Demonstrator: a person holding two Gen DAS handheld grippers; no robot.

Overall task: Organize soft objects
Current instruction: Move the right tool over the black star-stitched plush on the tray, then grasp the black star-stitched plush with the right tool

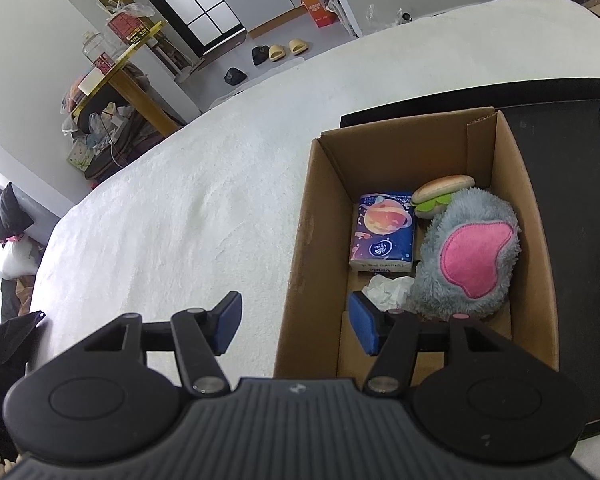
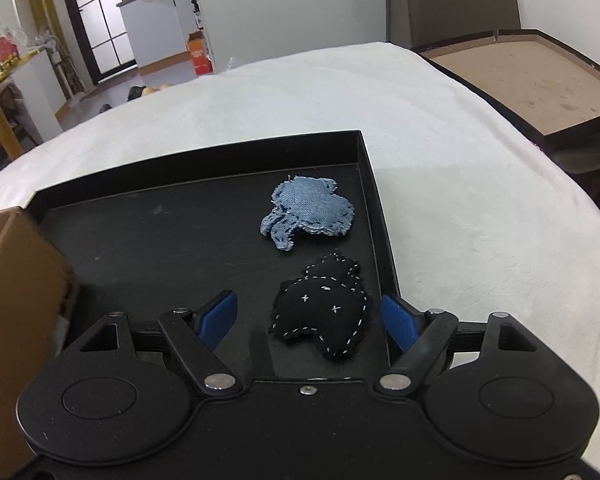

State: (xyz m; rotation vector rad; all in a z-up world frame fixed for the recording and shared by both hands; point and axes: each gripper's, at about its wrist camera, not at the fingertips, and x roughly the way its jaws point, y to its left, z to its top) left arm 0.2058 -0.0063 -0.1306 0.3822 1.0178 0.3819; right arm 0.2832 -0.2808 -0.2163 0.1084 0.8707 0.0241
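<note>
A cardboard box (image 1: 324, 216) holds a grey-blue plush with a pink patch (image 1: 468, 256), a toy burger (image 1: 440, 196), a tissue pack (image 1: 384, 232) and a crumpled white tissue (image 1: 388, 290). My left gripper (image 1: 296, 326) is open and empty, straddling the box's left wall near its front. In the right wrist view a black stitched fabric toy (image 2: 320, 312) and a blue denim toy (image 2: 308, 212) lie on a black tray (image 2: 160, 232). My right gripper (image 2: 312, 318) is open, its fingers either side of the black toy, just above it.
The tray and box sit on a white fluffy cover (image 1: 180, 208). The box's corner (image 2: 16, 280) shows at the left of the right wrist view. A brown board with a black frame (image 2: 520, 76) lies beyond the cover at the right.
</note>
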